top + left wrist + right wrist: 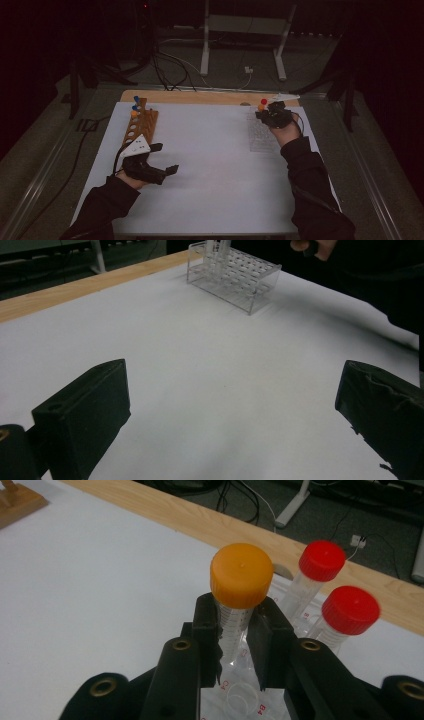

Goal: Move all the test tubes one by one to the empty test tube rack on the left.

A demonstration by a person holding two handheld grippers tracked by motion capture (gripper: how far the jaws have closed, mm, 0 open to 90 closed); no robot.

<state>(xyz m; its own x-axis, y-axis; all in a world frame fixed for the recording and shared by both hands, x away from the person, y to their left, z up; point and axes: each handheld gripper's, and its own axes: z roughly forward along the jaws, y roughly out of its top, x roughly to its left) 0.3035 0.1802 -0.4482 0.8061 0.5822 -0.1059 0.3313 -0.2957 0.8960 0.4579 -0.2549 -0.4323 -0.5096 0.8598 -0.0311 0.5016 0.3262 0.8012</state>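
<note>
free: mid table (215, 165) | blocked: wooden rack (140, 122) left, clear rack (232, 275) right

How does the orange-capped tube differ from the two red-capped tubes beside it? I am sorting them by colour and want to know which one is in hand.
The orange-capped tube sits clamped between the right gripper jaws; the red-capped tubes stand free in the clear rack, untouched. Its cap is orange, theirs red. It is nearer the camera. All are clear, screw-capped tubes with printed graduations.
</note>
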